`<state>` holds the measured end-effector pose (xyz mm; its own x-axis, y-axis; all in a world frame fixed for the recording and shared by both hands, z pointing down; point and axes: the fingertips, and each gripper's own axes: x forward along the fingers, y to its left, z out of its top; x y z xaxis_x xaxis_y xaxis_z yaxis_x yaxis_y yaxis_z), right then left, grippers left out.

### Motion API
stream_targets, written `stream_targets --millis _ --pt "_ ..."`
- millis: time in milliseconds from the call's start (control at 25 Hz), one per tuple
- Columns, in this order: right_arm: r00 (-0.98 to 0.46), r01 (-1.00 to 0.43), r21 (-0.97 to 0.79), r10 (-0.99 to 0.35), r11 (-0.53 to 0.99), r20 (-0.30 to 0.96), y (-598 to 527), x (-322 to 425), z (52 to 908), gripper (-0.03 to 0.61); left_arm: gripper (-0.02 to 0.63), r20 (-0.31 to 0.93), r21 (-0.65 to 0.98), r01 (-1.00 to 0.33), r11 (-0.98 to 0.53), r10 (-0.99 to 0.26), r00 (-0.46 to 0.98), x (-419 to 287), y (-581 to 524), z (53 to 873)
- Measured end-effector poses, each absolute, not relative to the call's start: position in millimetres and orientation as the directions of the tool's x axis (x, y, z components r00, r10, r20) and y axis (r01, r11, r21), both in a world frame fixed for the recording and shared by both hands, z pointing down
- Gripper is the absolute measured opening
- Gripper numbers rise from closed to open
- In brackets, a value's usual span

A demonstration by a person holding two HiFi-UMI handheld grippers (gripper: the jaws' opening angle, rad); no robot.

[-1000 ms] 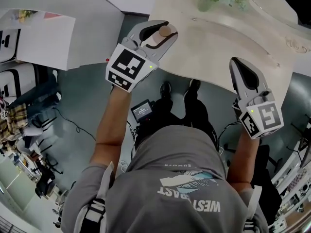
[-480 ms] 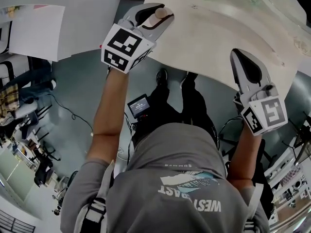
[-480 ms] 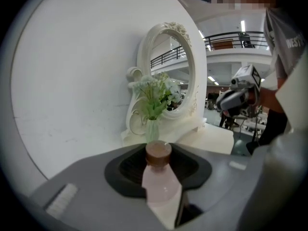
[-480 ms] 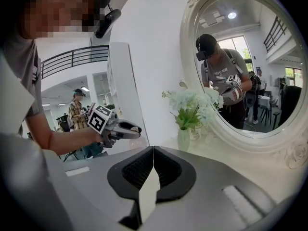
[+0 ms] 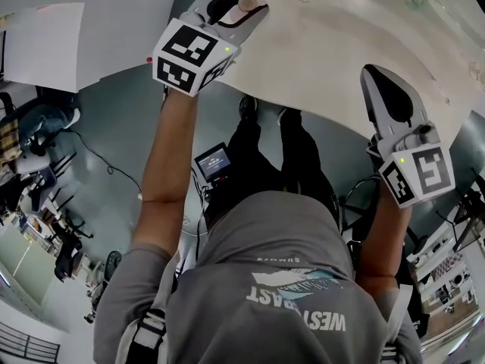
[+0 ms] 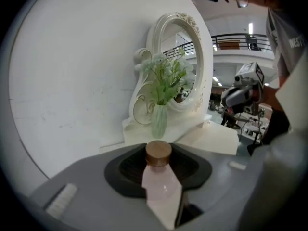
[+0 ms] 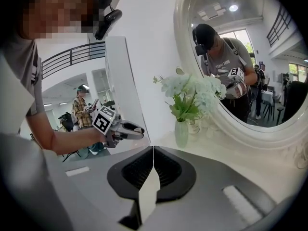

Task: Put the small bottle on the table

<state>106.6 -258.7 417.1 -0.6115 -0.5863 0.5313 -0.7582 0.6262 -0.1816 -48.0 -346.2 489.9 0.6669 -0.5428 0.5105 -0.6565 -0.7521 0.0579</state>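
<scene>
A small pale pink bottle (image 6: 161, 186) with a round wooden cap (image 5: 248, 3) sits between the jaws of my left gripper (image 5: 241, 6), which is shut on it. In the head view that gripper is held over the near left edge of the white table (image 5: 326, 51). The right gripper view shows the left gripper (image 7: 127, 130) at the left with the bottle in it, above the table edge. My right gripper (image 5: 383, 89) hangs over the table's near right edge. Its jaws meet with nothing between them in the right gripper view (image 7: 153, 177).
A glass vase of pale flowers (image 6: 160, 114) stands at the back of the table in front of an ornate white oval mirror (image 6: 185, 61). The vase (image 7: 182, 131) and mirror (image 7: 240, 57) also show in the right gripper view. A person's legs and grey floor lie below the table edge.
My left gripper has moved forward and up the picture with the bottle, further over the table's edge. The right gripper has barely shifted.
</scene>
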Motion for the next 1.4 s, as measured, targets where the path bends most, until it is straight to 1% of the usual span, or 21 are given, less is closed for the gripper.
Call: stream_targets --millis 480,1120,1400 --pt "-0.612 -0.756 -0.219 -0.547 0.616 0.571 -267 92 460 0.008 0.135 0.544 0.105 -0.666 -0.738 -0.518 0.66 -64 -365 548" --pt "-0.61 -0.758 -0.24 -0.53 0.606 0.589 -276 90 473 0.009 0.136 0.569 0.138 -0.673 -0.726 -0.498 0.654 -70 -382 581" --pt "-0.606 -0.764 -0.243 -0.534 0.598 0.59 -268 98 473 0.009 0.137 0.567 0.149 -0.668 -0.729 -0.49 0.662 -62 -375 587"
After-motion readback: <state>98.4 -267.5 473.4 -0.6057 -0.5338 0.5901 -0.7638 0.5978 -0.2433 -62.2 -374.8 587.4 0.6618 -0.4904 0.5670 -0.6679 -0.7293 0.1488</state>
